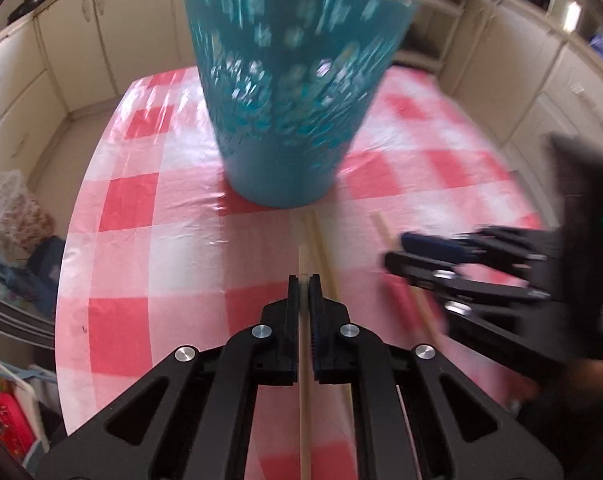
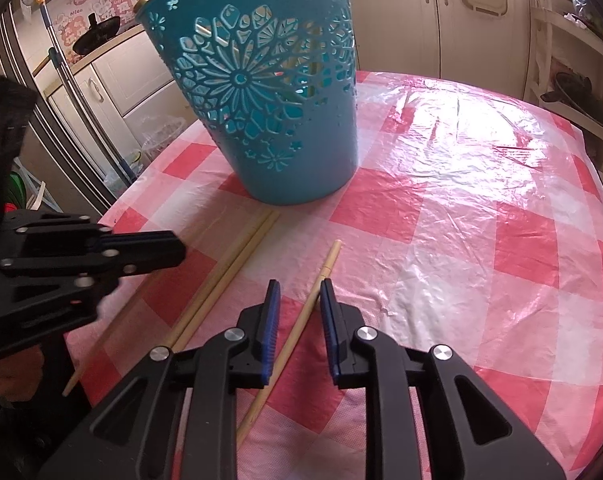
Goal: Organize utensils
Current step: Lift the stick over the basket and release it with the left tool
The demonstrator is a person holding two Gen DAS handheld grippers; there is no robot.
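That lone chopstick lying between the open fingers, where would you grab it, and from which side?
Grip the lone chopstick around mid-shaft, coming down from above with the right gripper straddling it. It lies flat on the tablecloth, thin and long, so only its two sides can be pinched. The middle should keep it balanced, and it sits apart from the chopstick pair, so there is room for the fingers.
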